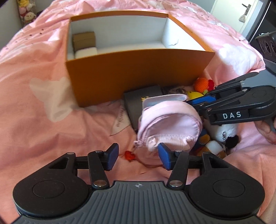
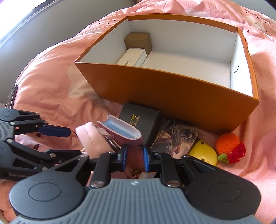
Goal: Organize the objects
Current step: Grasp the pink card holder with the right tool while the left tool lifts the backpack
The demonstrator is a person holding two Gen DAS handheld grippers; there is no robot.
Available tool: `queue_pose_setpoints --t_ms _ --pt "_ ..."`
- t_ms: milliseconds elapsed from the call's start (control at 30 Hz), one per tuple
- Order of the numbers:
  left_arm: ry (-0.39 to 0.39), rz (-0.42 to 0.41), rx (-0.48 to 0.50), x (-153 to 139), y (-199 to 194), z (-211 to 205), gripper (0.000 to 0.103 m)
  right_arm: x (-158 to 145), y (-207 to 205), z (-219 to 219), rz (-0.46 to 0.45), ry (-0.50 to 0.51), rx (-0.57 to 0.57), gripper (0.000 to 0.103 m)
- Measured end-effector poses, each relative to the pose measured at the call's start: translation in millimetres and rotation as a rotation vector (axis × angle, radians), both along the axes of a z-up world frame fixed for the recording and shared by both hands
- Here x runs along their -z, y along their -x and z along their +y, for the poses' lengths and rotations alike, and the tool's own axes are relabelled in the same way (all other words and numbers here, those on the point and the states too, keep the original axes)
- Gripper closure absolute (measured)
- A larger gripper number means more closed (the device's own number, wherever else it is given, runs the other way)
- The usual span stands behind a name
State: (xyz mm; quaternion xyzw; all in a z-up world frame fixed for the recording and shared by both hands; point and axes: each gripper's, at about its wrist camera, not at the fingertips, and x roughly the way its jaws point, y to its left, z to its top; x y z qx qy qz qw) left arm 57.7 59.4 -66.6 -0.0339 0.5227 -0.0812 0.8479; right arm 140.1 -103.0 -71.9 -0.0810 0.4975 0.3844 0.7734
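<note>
Pink bedspread [image 2: 51,89]; pouch [image 2: 127,137] between hand-held gripper [image 2: 134,156] fingers

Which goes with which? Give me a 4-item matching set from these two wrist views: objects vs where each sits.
1 brown cube box
2 pink pouch
3 crochet orange
4 black box

A between right gripper's fingers
B inside orange box, back corner
C on bedding, right of the yellow item
D on bedding against orange box's front wall

Pairs: 1-B, 2-A, 3-C, 4-D

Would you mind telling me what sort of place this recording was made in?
Most likely a bedroom: the work surface is a bed with pink bedding, stuffed toys sit in a corner, and a door with a handle is behind.
</note>
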Motion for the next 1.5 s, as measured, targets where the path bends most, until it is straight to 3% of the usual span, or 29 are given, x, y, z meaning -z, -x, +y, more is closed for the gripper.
queue_pose_setpoints --t_ms 233,300,433,533,633,1033,1233,1333,1500 --pt "0.017 0.025 0.049 22 -12 -9 0.043 5 -3 -1 0.013 -0.002 -0.005 0.079" --pt "0.042 0.040 0.064 26 -15 -10 0.055 5 -3 -1 0.014 -0.002 -0.009 0.079" --pt "0.039 0.039 0.061 24 -13 -12 0.062 5 -4 -1 0.015 -0.002 -0.011 0.079" --pt "0.053 0.032 0.017 21 -8 -6 0.075 4 -3 -1 0.011 0.001 -0.011 0.079" --pt "0.090 0.023 -0.041 14 -4 4 0.079 3 -2 -2 0.002 -0.004 -0.011 0.079" --pt "0.113 0.071 -0.252 -3 -2 52 0.082 4 2 7 -0.046 -0.010 -0.050 0.067" --pt "0.117 0.078 -0.285 0 -5 55 0.083 5 1 12 -0.053 -0.020 -0.079 0.060" --pt "0.111 0.078 -0.290 0 -5 55 0.083 16 -5 15 -0.014 -0.012 -0.075 0.057" --pt "0.113 0.075 -0.293 0 -4 57 0.083 30 -9 13 0.039 -0.026 -0.062 0.060"
